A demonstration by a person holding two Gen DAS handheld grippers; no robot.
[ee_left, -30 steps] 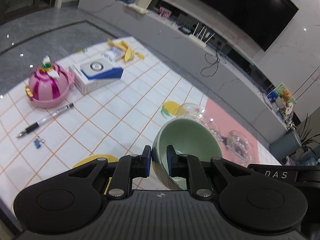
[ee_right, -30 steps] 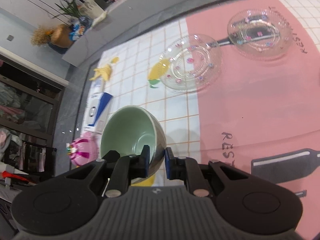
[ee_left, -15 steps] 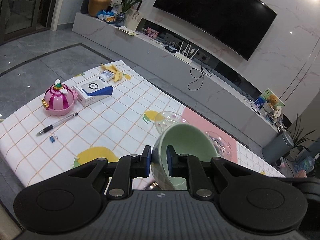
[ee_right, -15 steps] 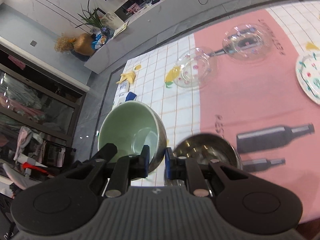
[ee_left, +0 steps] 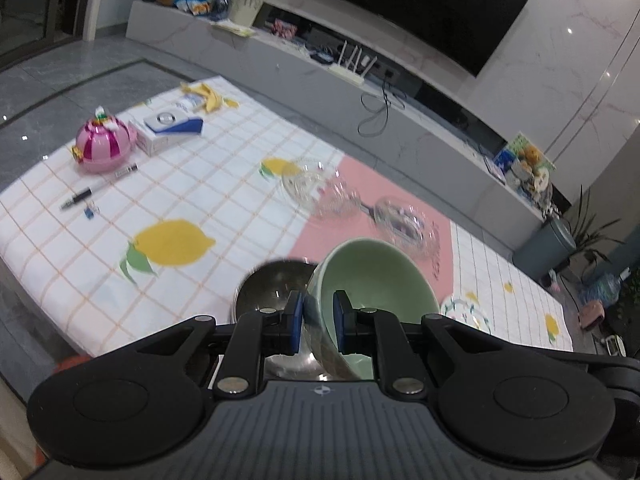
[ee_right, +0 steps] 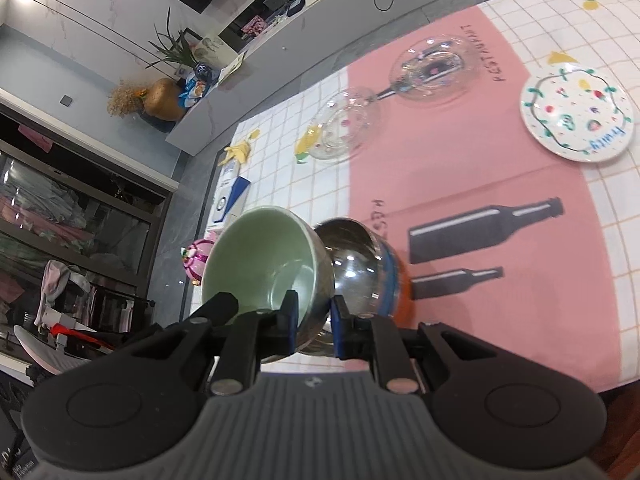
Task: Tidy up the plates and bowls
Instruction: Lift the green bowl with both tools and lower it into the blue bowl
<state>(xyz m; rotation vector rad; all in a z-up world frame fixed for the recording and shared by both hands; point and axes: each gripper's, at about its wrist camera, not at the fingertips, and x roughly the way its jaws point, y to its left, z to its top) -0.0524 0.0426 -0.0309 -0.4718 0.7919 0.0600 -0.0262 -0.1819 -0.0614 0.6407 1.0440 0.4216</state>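
Nearest: left tool [ee_left: 317, 322] and right tool [ee_right: 313, 322], each pinching the wall of the same green bowl [ee_left: 376, 280], one pad inside the rim and one outside. Bowl carried tilted, raised off the surface [ee_left: 224, 184], its mouth turned toward the cameras.

Directly beneath and beside: a steel bowl [ee_right: 356, 256], apparently nested on a blue and an orange bowl, standing on the pink mat [ee_right: 500, 184]. Whether the green bowl touches the steel rim cannot be told.

Further out: painted plate [ee_right: 576, 114] on the right edge of the mat; two clear glass dishes [ee_right: 434, 68] and [ee_right: 346, 128] beyond, well apart from the stack.

Farthest: pink toy case [ee_left: 102, 144], pen [ee_left: 96, 190] and white box [ee_left: 170, 130] on the checked cloth.

Likely step: lowering the green bowl into the steel one. Risks: rim striking rim if lowered while tilted, shifting or toppling the stack; slip of the smooth glazed wall if the two grips pull unevenly; off-centre release leaving the bowl perched, not seated.
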